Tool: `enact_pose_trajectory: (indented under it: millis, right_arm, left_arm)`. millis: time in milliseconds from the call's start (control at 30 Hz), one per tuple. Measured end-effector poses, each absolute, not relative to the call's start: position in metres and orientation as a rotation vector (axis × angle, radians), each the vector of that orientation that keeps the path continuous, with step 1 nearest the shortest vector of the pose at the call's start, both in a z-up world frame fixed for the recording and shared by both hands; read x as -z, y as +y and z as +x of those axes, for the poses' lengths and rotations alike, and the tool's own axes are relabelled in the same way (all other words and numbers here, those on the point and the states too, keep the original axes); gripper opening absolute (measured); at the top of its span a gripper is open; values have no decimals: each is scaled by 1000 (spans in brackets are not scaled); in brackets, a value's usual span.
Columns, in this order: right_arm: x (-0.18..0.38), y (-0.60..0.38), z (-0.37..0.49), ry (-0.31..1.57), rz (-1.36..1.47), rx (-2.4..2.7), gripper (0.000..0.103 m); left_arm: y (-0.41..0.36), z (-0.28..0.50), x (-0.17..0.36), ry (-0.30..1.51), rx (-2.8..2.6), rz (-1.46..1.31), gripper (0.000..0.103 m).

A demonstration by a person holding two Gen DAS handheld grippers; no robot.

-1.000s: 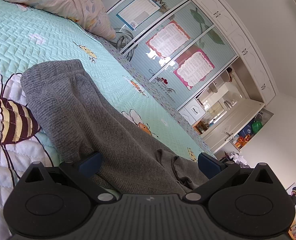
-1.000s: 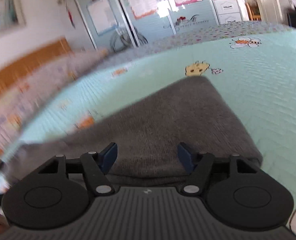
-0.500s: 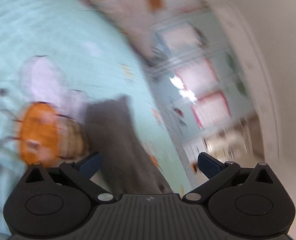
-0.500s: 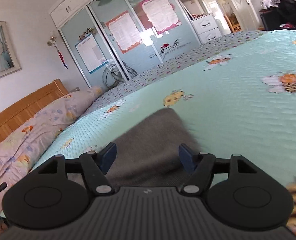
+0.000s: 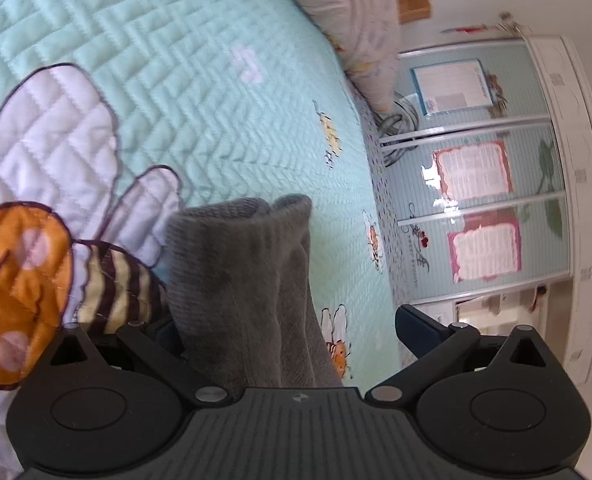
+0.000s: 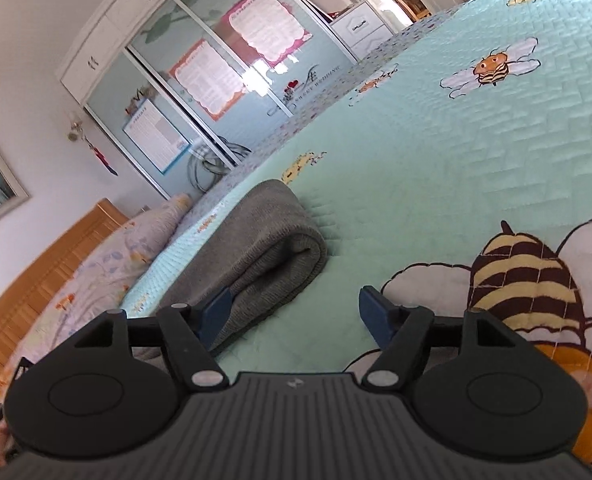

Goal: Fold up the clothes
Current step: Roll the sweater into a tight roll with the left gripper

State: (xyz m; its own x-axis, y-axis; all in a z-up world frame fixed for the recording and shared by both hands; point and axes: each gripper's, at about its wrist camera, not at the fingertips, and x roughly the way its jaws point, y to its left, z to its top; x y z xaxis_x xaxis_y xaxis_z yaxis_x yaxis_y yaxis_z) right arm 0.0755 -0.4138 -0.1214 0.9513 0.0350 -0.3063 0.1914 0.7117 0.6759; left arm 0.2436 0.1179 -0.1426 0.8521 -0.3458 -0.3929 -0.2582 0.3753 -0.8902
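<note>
While the left wrist view looks along the left tongs [image 5: 288, 322], a folded grey garment [image 5: 248, 280] lies on the mint quilted bedspread [image 5: 168, 92] and runs forward from under the tool. The jaws have just been closing a little, yet they stand wide and released; the grey garment lies between them, with its left edge covering much of the left pad, and the right pad [image 5: 414, 326] stands well clear of the cloth, so nothing is pinched. A large embroidered bee [image 5: 56, 276] sits just beside the grey garment on its left, and a floral pillow [image 5: 352, 12] lies well beyond the garment's far end. Mirrored wardrobe doors [image 5: 480, 184] stand past the bed edge, to the garment's right.

From the right wrist view, the right tongs [image 6: 294, 314] are also released, jaws apart. The grey garment [image 6: 256, 256] shows as a thick folded roll on the bedspread [image 6: 436, 168], its near edge just beside the left pad [image 6: 216, 314]; whether they touch cannot be told. Only bare bedspread lies between most of the jaw span. A wooden headboard [image 6: 44, 276] rises to the garment's left.
</note>
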Motion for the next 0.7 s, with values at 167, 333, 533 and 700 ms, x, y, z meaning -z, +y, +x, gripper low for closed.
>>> enact_pose_trajectory:
  millis: [167, 333, 533, 700]
  right_arm:
    - [125, -419, 69, 276, 815, 54, 76]
    - [127, -424, 65, 240, 854, 27, 77]
    - [130, -432, 61, 197, 905, -8, 77]
    - [130, -436, 59, 177, 928, -35, 80]
  left_arm:
    - [111, 239, 141, 572, 18, -1104, 27]
    - [100, 233, 119, 538, -1, -999, 22]
    - [57, 220, 59, 409, 51, -746, 21]
    - [-45, 198, -7, 267, 286, -303, 21]
